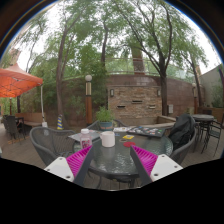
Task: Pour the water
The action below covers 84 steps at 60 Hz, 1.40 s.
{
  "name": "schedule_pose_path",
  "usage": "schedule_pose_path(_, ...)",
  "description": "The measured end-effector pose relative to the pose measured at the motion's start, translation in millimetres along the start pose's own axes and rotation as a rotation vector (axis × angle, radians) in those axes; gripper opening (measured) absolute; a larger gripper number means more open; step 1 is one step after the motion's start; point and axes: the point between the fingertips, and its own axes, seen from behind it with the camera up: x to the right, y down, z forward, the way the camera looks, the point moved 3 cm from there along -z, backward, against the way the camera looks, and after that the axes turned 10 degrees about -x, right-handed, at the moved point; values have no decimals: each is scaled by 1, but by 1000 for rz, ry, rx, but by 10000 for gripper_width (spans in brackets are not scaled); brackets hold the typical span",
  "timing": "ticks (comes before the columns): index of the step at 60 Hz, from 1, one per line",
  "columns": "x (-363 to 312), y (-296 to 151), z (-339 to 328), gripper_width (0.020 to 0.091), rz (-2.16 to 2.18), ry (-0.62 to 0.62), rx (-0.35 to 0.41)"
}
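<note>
White cup point(108, 139) stands on the glass counter point(120, 160), just ahead of the spread, empty fingers point(78, 160) of the gripper point(111, 160). Advance level and centred so both pads meet its sides evenly.

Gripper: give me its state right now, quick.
Gripper: open, holding nothing. The jaws stand apart over the round glass table; the white cup stands beyond them, untouched.

cup point(108, 139) contents unseen, red object point(85, 131) unclear
</note>
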Motion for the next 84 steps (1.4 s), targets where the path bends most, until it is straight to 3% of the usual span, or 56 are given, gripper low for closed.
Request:
schedule_pose_path(13,-25,18,20,830,-3,-73,-70)
schedule_pose_path(31,-89,18,106,830,14,-159,-50)
schedule_pose_path(45,-141,23,216,832,-47,-135,-28)
schedule_pose_path(60,-147,18,284,829,-71,-24,4)
schedule_pose_path(62,-151,18,288,769,-81,-30,2)
schedule_pose_path(63,-153,18,290,682,-87,-32,4)
schedule_pose_path(64,-149,19,297,549,-96,-35,5)
schedule_pose_path(65,-152,18,292,527,-98,-37,6)
schedule_pose_path(76,-179,18,294,437,-204,-80,60)
schedule_pose_path(84,-211,25,292,411,-223,-173,29)
